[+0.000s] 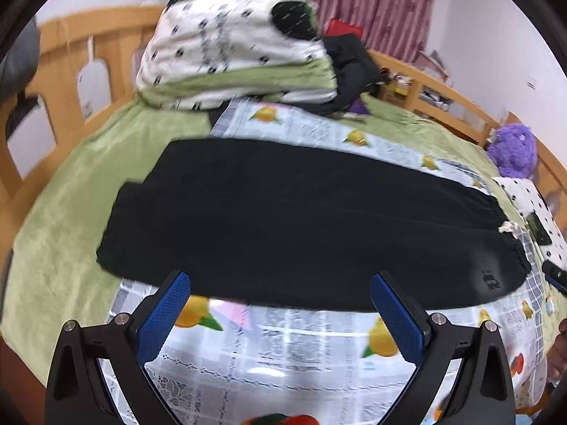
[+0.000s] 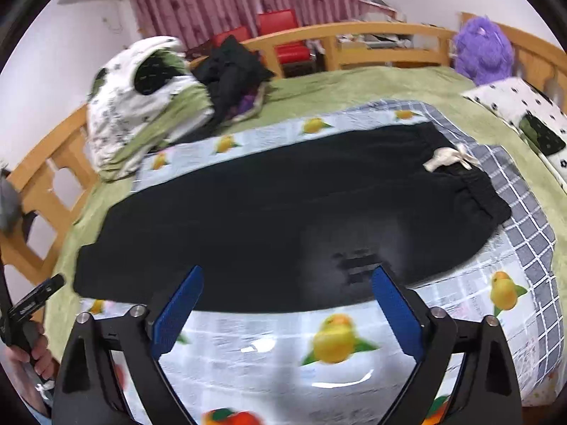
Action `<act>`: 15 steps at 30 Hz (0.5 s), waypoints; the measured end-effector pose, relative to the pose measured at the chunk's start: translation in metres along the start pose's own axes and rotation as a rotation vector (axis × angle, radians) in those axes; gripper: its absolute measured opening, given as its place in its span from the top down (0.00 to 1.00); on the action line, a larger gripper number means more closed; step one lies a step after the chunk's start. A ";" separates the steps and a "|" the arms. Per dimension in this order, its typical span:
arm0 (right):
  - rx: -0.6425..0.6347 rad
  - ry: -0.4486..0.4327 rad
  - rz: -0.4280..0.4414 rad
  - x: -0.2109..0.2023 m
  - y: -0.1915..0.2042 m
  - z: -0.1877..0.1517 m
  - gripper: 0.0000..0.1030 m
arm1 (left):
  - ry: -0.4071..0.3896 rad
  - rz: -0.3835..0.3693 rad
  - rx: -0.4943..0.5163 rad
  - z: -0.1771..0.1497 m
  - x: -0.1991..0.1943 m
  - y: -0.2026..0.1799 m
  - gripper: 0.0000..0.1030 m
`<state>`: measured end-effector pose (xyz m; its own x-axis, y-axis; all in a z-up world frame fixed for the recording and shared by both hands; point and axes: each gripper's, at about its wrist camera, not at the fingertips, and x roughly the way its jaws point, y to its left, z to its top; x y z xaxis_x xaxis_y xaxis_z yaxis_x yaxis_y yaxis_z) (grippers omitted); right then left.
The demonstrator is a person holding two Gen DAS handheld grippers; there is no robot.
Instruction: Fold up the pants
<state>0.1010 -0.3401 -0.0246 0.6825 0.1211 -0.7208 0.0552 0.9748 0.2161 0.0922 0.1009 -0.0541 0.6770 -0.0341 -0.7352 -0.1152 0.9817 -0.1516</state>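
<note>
Black pants [image 1: 301, 223] lie flat across a fruit-print plastic sheet [image 1: 283, 347] on the bed, leg ends at the left, elastic waistband with a cream drawstring [image 2: 448, 157] at the right. My left gripper [image 1: 280, 283] hovers open over the near edge of the pants, nothing between its blue pads. My right gripper [image 2: 287, 278] is likewise open above the near edge of the pants [image 2: 283, 219], closer to the waist end, with nothing held. The left gripper's tip [image 2: 42, 292] and the hand holding it show at the left edge of the right wrist view.
A bundled white and green quilt [image 1: 241, 46] and dark clothes [image 2: 234, 71] sit at the bed's far side. A purple plush toy [image 2: 483, 47], a spotted pillow [image 2: 524, 117] and the wooden bed rail [image 2: 354, 39] are at the right. Green bedding [image 1: 63, 219] surrounds the sheet.
</note>
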 end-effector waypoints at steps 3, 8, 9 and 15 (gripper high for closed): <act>0.054 0.044 -0.033 0.025 -0.040 -0.005 0.25 | 0.035 -0.002 -0.073 -0.012 0.028 0.021 0.05; 0.127 0.093 -0.057 0.055 -0.096 -0.028 0.47 | 0.074 -0.019 -0.173 -0.034 0.064 0.048 0.16; 0.135 0.096 -0.064 0.059 -0.103 -0.034 0.49 | 0.083 -0.025 -0.186 -0.038 0.070 0.052 0.17; 0.225 0.120 -0.031 0.088 -0.137 -0.064 0.49 | 0.090 -0.084 -0.216 -0.054 0.092 0.055 0.18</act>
<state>0.1070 -0.4507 -0.1594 0.5872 0.1264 -0.7995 0.2449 0.9137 0.3244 0.1090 0.1420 -0.1658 0.6244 -0.1404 -0.7684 -0.2202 0.9122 -0.3456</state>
